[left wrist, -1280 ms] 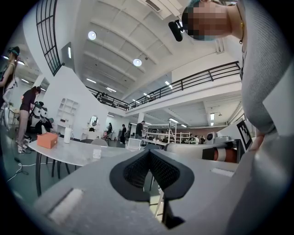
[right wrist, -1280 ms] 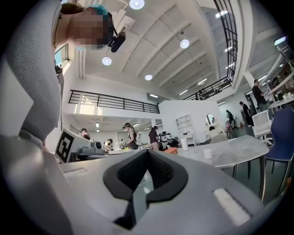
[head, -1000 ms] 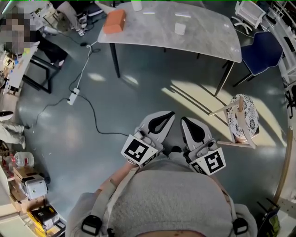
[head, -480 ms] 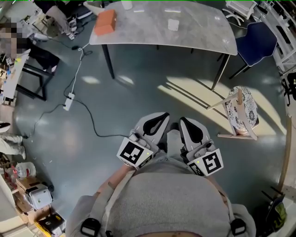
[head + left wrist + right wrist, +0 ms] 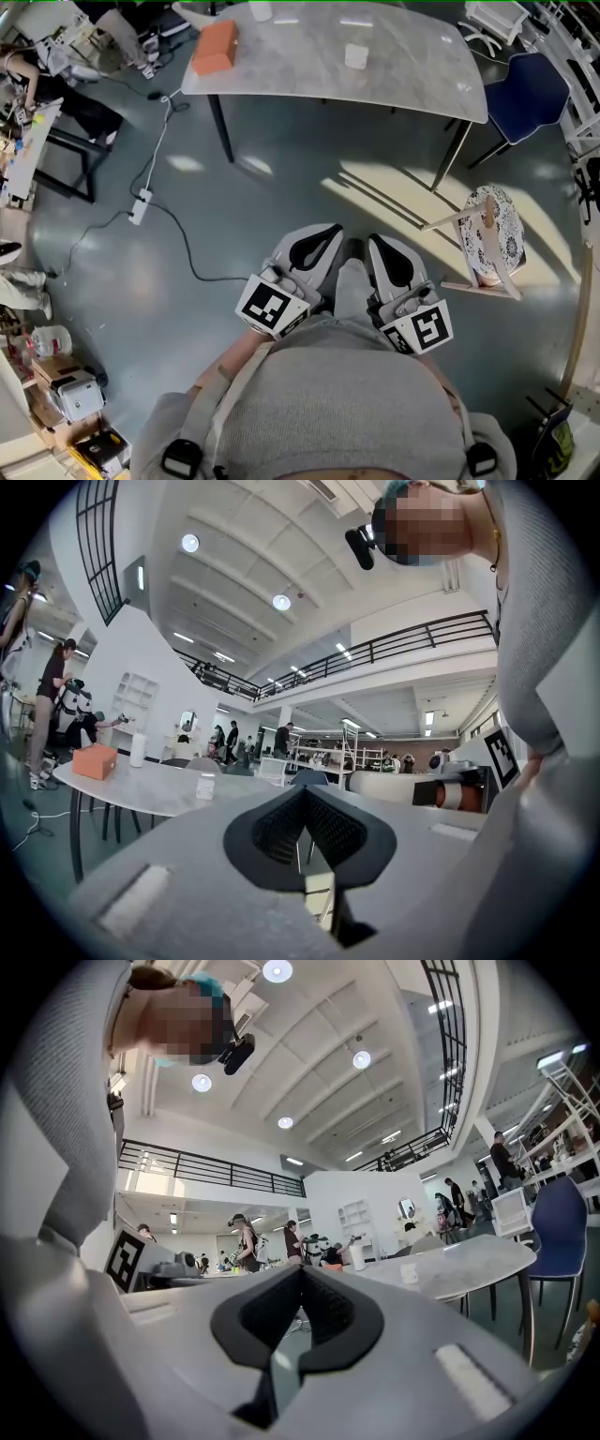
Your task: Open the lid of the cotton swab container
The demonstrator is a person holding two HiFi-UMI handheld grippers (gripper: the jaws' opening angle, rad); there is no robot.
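Two tools clenched shut, both empty: left tool (image 5: 323, 239), right tool (image 5: 380, 251). Swab container (image 5: 355, 56) sits on the far bench (image 5: 422, 70), well apart. Probably light, slick plastic: brace the body, pinch the lid rim.

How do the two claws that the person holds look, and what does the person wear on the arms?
The left claw and the right claw are light grey shells, tapered, with black ribbed pads inside. Each carries a cube with black-and-white square markers. The sleeves are grey.
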